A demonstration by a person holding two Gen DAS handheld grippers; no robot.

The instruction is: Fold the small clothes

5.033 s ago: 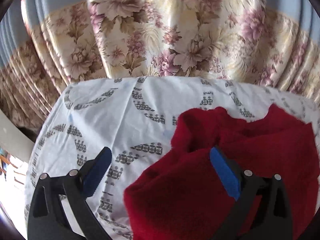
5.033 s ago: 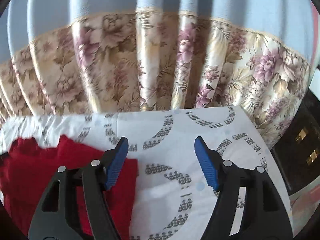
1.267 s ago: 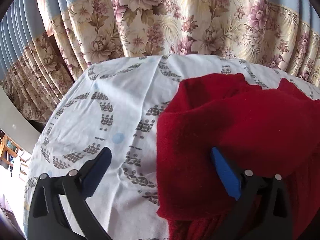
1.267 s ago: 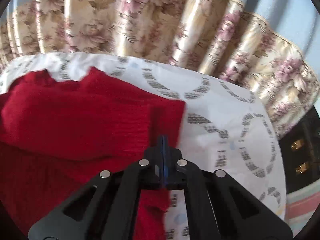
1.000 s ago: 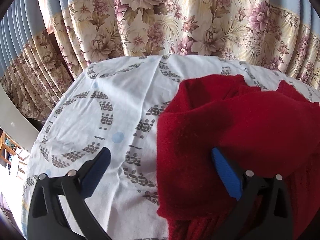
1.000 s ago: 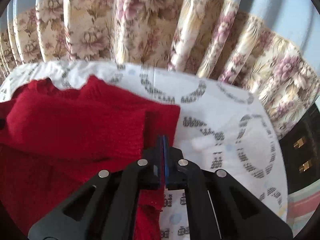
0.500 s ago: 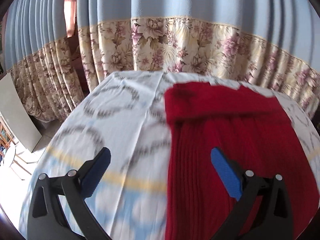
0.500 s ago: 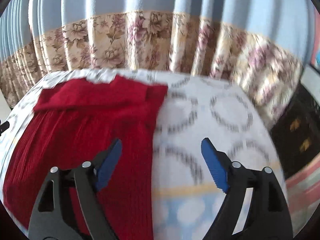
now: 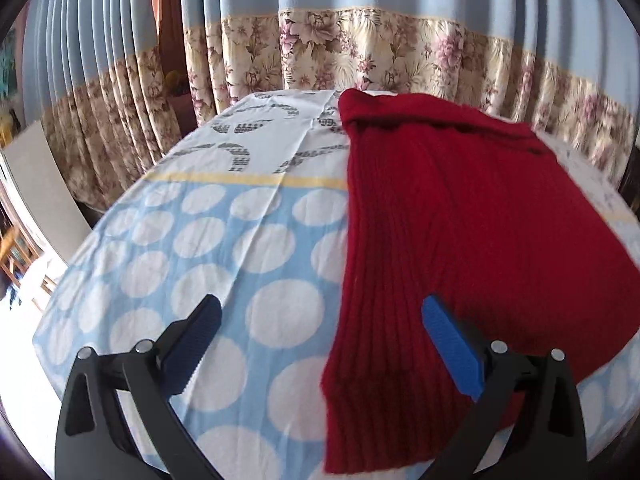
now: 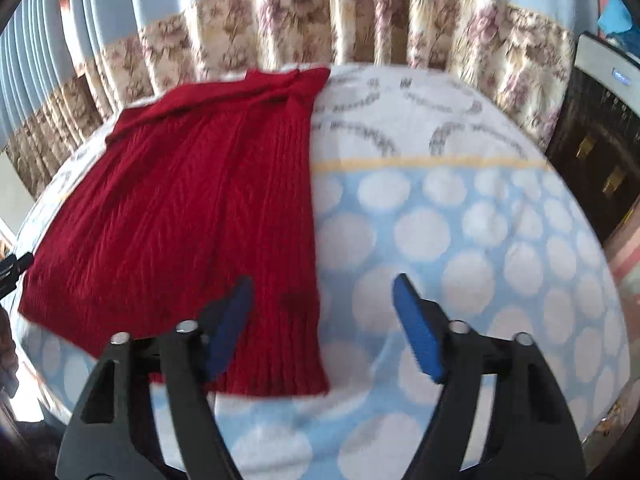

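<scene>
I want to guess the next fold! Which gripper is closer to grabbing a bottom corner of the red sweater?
Probably the right gripper: the red knitted sweater's near corner lies between its closing jaws. The left gripper is open too, with the sweater's other near corner just under its right finger, so it is nearly as ready.

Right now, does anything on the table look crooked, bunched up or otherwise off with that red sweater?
Nothing is damaged or spilled. The red sweater lies flat on the tablecloth with its top end folded over. Its near hem runs at a slant, one corner reaching closer to the table edge than the other, so it sits slightly askew. Both claws are clear of it.
</scene>
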